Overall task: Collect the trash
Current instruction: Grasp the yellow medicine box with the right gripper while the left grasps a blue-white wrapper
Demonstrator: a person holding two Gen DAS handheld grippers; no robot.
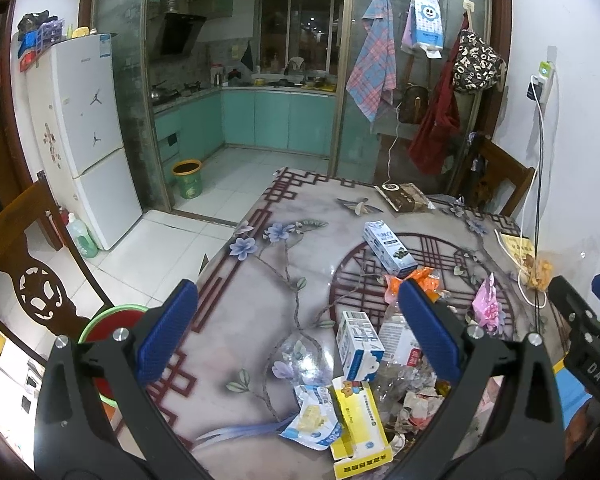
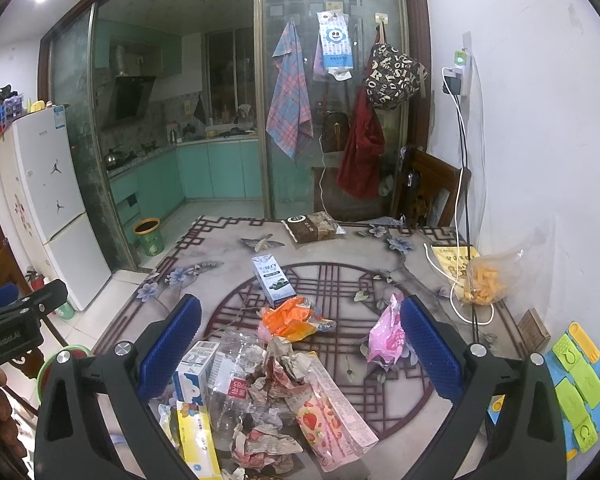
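Trash lies on a flower-patterned table (image 1: 284, 216). In the left wrist view: a yellow box (image 1: 360, 424), a blue-white carton (image 1: 358, 344), a snack packet (image 1: 312, 420), a crushed clear bottle (image 1: 400, 344), an upright carton (image 1: 388, 246), an orange wrapper (image 1: 420, 280), a pink wrapper (image 1: 486, 302). My left gripper (image 1: 300, 332) is open above the pile. In the right wrist view my right gripper (image 2: 300, 348) is open over crumpled paper (image 2: 276, 376), a strawberry wrapper (image 2: 332, 424), the bottle (image 2: 232, 384), the orange wrapper (image 2: 288, 318) and the pink wrapper (image 2: 386, 338).
A green-rimmed basin (image 1: 112, 320) sits below the table's left edge beside a wooden chair (image 1: 36, 280). A green bin (image 1: 188, 178) stands on the kitchen floor by the fridge (image 1: 88, 132). A brown packet (image 2: 312, 226), a bag of orange snacks (image 2: 484, 278) and cables (image 2: 464, 200) lie near the wall.
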